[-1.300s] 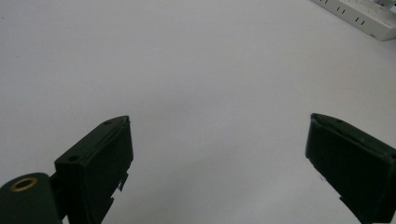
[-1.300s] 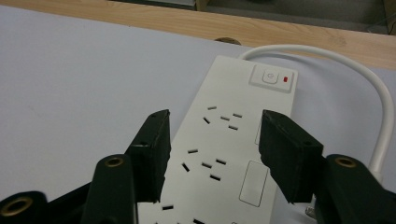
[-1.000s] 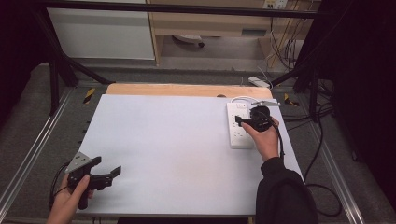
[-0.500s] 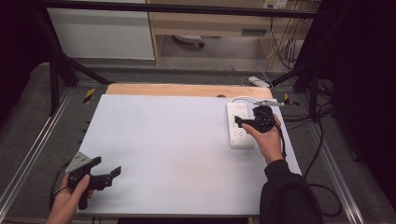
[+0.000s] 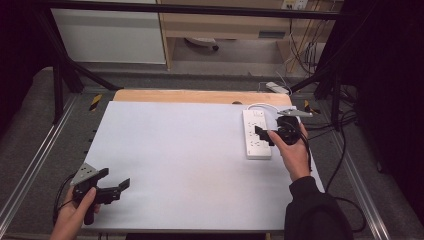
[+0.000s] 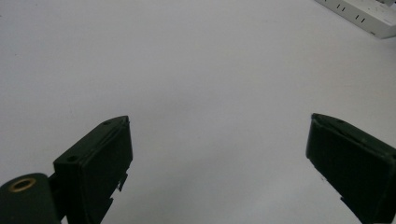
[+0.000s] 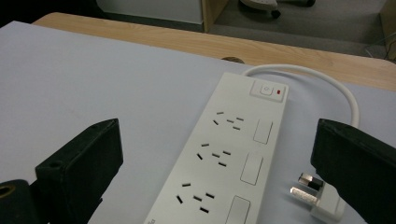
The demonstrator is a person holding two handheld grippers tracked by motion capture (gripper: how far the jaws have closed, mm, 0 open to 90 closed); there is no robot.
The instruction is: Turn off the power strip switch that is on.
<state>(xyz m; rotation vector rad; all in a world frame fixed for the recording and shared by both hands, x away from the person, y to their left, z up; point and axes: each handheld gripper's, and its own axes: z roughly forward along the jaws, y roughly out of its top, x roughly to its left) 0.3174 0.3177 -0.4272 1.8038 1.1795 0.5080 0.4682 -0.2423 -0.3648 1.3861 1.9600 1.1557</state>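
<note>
The left gripper [image 5: 114, 186] is at the near left corner of the white table [image 5: 175, 150], its jaws wide apart with nothing between them. The right gripper [image 5: 265, 134] has just been opening its jaws; they are wide and hold nothing. The white power strip [image 7: 224, 154] lies below and between its fingers [image 7: 81, 163], and the white plug [image 7: 317, 193] lies just beside the right finger.

White rectangular plastic power strip [image 5: 257, 133] lies lengthwise on the right part of the pale sheet-covered table [image 5: 185, 160], its white cord [image 7: 327, 79] looping off the far end. White plastic plug [image 7: 317, 196] lies on the sheet just beside the strip's near right side. Bare wooden table edge [image 5: 175, 96] runs behind the sheet.
</note>
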